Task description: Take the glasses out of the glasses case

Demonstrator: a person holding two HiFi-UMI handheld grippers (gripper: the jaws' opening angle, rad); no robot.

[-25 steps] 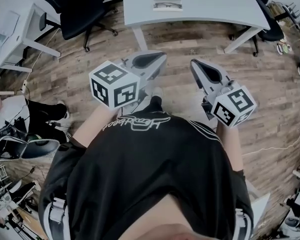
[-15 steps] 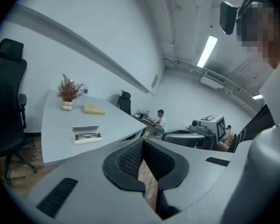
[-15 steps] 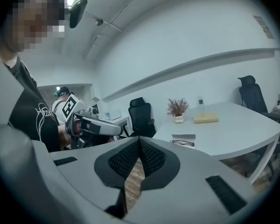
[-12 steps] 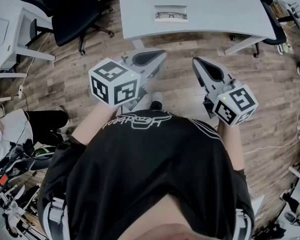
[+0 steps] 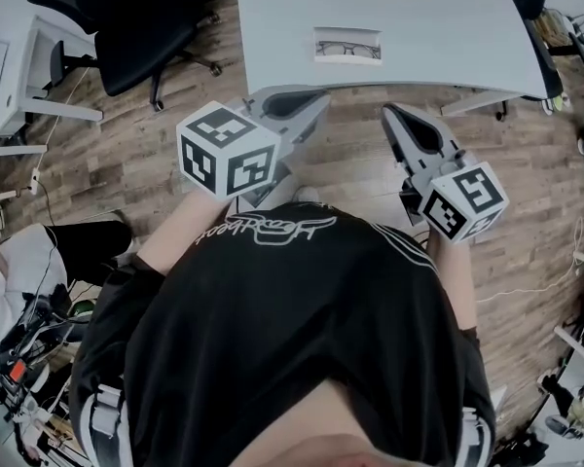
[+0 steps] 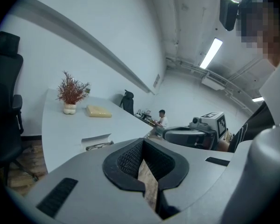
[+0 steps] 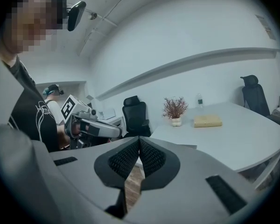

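The only writing in sight is a white script line across the chest of the person's black shirt (image 5: 273, 232). It is upside down in the head view and I cannot read it. Each gripper carries a cube with black-and-white square markers and no letters.

The glasses case (image 5: 348, 45) lies open on the grey surface (image 5: 448, 27), with the glasses (image 5: 350, 51) inside it, dark-framed against the pale lining. The case is well apart from both grippers, ahead of them and roughly in line with the gap between the two.

The left gripper (image 5: 307, 105) is held at chest height over the floor, its tip near the surface's front edge. Its fingers (image 6: 130, 157) are pressed together at the tips and hold nothing. The right gripper (image 5: 394, 120) is held level beside it, and its fingers (image 7: 151, 157) are likewise closed on nothing.

Farther back on the surface stand a small potted plant (image 6: 72, 90) with reddish twigs and a flat yellow block (image 6: 99, 111). The floor (image 5: 127, 154) is wood plank. A black office chair (image 5: 141, 27) stands to the left of the surface, and the walls are white under strip lights on the ceiling. Another person (image 6: 162, 118) sits far off at a desk.
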